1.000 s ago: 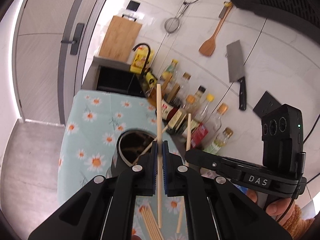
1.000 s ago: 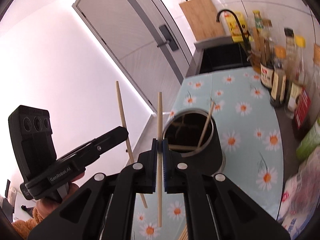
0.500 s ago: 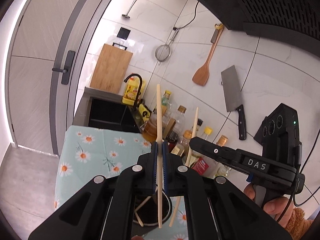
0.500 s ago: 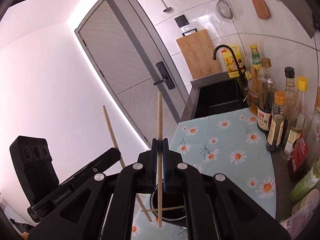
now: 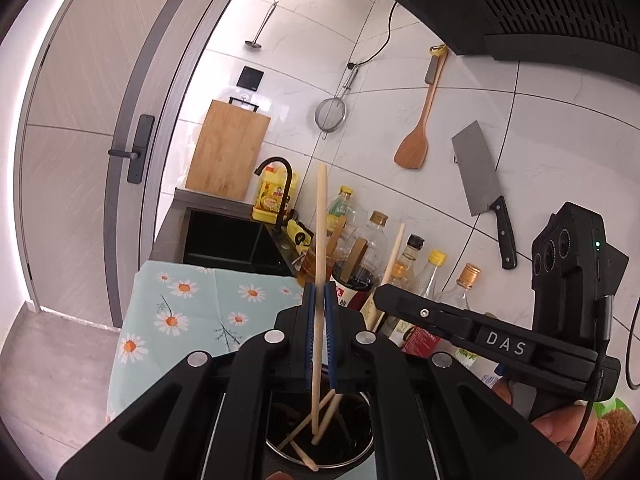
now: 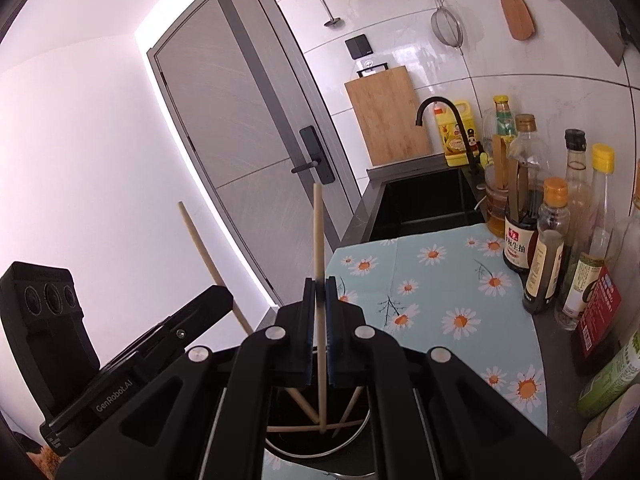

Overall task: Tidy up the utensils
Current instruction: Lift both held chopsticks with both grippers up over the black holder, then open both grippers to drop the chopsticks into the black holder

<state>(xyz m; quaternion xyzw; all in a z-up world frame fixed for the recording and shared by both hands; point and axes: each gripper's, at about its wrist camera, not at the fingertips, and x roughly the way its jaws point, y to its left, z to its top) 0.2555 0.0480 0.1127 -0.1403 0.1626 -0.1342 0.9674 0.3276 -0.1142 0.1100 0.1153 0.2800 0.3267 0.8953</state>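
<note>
Both grippers were mid-drop over holder (image 5: 320, 446). Left gripper (image 5: 319, 320) pinched chopstick (image 5: 320, 240); right gripper (image 6: 319, 320) clamped its own chopstick (image 6: 318, 232). Several sticks already inside, so these two still needed letting go.

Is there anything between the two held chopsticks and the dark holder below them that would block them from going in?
Nothing visible blocks them. The left chopstick and the right chopstick already dip their lower ends into the open holder. Only loose chopsticks lie crossed inside it, which may nudge them aside.
</note>
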